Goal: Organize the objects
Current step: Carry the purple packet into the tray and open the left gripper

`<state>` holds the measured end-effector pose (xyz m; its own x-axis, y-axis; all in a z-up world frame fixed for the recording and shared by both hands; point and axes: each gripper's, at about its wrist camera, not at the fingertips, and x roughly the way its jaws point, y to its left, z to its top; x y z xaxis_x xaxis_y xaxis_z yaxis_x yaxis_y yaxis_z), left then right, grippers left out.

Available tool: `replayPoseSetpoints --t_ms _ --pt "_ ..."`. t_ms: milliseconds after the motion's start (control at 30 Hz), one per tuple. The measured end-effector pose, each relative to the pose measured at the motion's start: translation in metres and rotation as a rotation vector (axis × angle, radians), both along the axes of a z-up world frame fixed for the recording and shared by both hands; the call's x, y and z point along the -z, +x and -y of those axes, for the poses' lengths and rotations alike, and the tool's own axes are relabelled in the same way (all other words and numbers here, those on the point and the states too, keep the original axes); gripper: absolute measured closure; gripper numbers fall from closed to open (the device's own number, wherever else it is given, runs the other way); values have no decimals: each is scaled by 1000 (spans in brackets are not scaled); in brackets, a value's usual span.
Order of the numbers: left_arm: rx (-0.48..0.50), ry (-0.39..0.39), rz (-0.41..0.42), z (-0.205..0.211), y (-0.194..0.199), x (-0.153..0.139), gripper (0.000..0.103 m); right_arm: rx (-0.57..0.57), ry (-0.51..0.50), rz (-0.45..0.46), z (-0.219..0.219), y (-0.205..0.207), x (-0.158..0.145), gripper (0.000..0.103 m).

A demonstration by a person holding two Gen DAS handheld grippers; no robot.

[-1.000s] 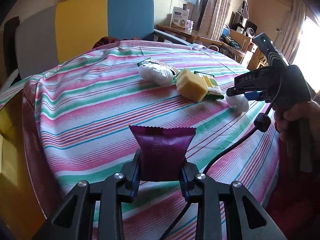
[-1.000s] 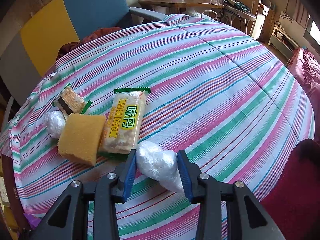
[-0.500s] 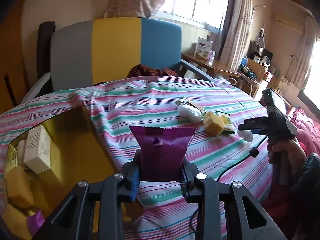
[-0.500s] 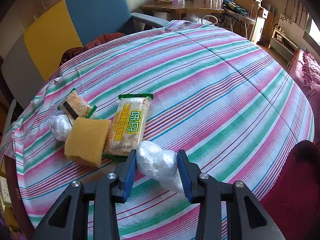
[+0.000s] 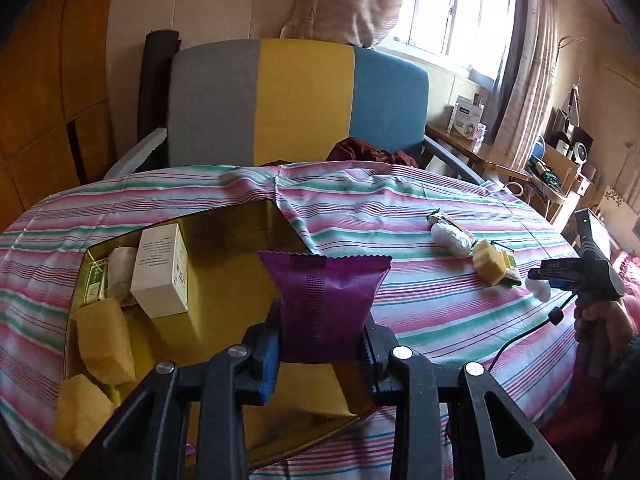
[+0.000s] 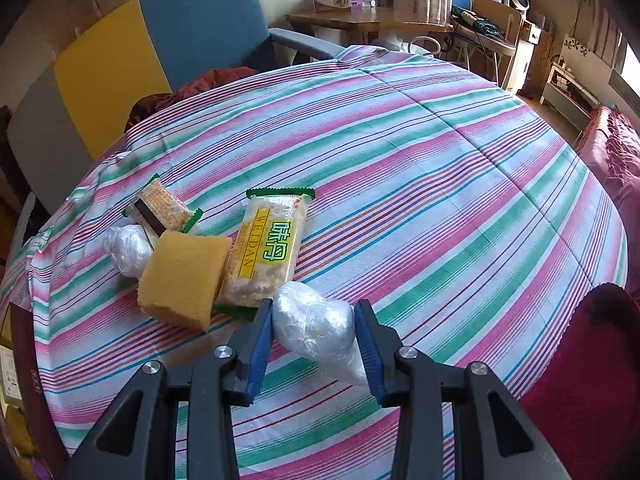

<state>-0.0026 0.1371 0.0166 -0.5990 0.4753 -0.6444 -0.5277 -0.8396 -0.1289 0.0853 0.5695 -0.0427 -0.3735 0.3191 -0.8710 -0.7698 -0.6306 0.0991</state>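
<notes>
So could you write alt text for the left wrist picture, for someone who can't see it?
The left gripper holds a purple packet above a yellow box containing sponges and a white carton, on a striped tablecloth.

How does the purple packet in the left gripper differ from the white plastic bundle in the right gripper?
The purple packet is flat, opaque and stands upright, with a zigzag top edge; the white plastic bundle is rounded, crinkled and translucent. The packet is over the gold tin; the bundle is over the striped cloth. Both are clamped between blue pads.
</notes>
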Motion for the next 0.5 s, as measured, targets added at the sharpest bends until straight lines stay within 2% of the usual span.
replayPoseSetpoints --t_ms 133,267,500 --pt "-21 -12 21 7 -5 7 70 -2 1 -2 0 0 0 63" --pt "-58 -14 86 21 -20 23 70 -8 6 -8 3 -1 -2 63" --pt "-218 22 246 77 -62 58 70 -23 10 -19 4 -3 -4 63"
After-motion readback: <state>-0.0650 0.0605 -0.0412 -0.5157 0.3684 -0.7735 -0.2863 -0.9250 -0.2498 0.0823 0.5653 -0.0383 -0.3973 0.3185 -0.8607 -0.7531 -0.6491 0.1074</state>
